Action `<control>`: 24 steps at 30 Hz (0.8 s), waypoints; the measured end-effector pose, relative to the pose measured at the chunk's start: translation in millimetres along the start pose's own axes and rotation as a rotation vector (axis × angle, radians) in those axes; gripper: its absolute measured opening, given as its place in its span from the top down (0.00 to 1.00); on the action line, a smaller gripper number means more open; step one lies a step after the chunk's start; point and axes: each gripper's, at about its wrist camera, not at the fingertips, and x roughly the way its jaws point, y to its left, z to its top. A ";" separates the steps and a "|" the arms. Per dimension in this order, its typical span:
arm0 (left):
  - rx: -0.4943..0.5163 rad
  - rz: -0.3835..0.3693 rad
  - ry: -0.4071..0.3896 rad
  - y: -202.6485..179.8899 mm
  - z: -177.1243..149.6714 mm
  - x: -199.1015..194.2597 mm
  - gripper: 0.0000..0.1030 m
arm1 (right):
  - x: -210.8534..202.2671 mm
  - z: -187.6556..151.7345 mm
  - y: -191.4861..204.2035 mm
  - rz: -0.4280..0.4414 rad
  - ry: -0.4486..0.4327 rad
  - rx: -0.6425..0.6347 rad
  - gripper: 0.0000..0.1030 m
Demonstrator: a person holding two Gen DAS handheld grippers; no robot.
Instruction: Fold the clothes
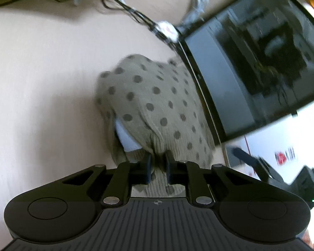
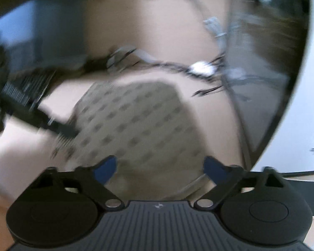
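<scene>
A beige knitted garment with dark polka dots (image 1: pixel 152 96) lies bunched on the pale table (image 1: pixel 41 83). My left gripper (image 1: pixel 158 167) is shut on its ribbed hem, which is pinched between the blue pads; a pale lining (image 1: pixel 125 138) shows under the fold. In the blurred right wrist view the same garment (image 2: pixel 136 121) spreads ahead of my right gripper (image 2: pixel 161 167), which stands open just above its near edge, the pads not pressing on it. A dark gripper body (image 2: pixel 58 127) touches the garment's left edge there.
A dark monitor (image 1: pixel 251 62) stands right beside the garment. Black cables with a white tag (image 1: pixel 167 29) run across the table behind it. The monitor (image 2: pixel 261 83) and cables (image 2: pixel 201 68) also sit right of the garment in the right wrist view.
</scene>
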 end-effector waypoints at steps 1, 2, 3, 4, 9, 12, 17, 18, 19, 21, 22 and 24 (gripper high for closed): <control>0.016 0.009 0.000 -1.8 -1.5 -2.2 0.82 | 0.4 -4.7 6.4 0.027 0.025 -0.027 0.25; 0.033 0.021 -0.003 -3.9 -2.9 -5.0 0.77 | 2.0 -9.8 12.9 0.040 0.045 -0.053 0.25; 0.051 0.033 -0.007 -6.0 -4.4 -7.8 0.76 | 5.3 -15.4 18.9 0.034 0.062 -0.074 0.25; 0.064 0.032 -0.023 -8.7 -2.6 -12.8 0.74 | 9.5 -20.0 22.1 0.031 0.082 -0.073 0.25; 0.145 0.019 -0.135 -29.2 16.7 -35.5 0.58 | 14.3 -33.3 22.6 0.050 0.120 0.006 0.24; 0.162 0.009 -0.206 -40.1 32.0 -43.9 0.53 | 7.6 -40.4 21.0 0.036 0.140 -0.015 0.22; 0.175 -0.057 -0.271 -51.5 47.0 -50.2 0.23 | -18.5 -43.1 2.4 -0.005 0.083 0.045 0.17; 0.191 -0.065 -0.247 -55.3 47.3 -42.9 0.19 | -22.2 -40.8 -2.9 -0.024 0.061 0.062 0.17; 0.206 -0.074 -0.217 -58.9 47.1 -34.1 0.17 | -25.6 -38.0 -8.6 -0.046 0.036 0.081 0.17; 0.216 -0.086 -0.134 -62.2 42.2 -9.9 0.17 | -30.5 -30.2 -19.7 -0.080 -0.012 0.119 0.17; 0.218 -0.081 -0.090 -62.4 37.9 4.0 0.18 | -32.4 -26.0 -24.1 -0.094 -0.034 0.133 0.17; 0.226 -0.023 -0.042 -58.6 29.3 27.3 0.22 | -35.2 -16.1 -29.8 -0.109 -0.074 0.139 0.17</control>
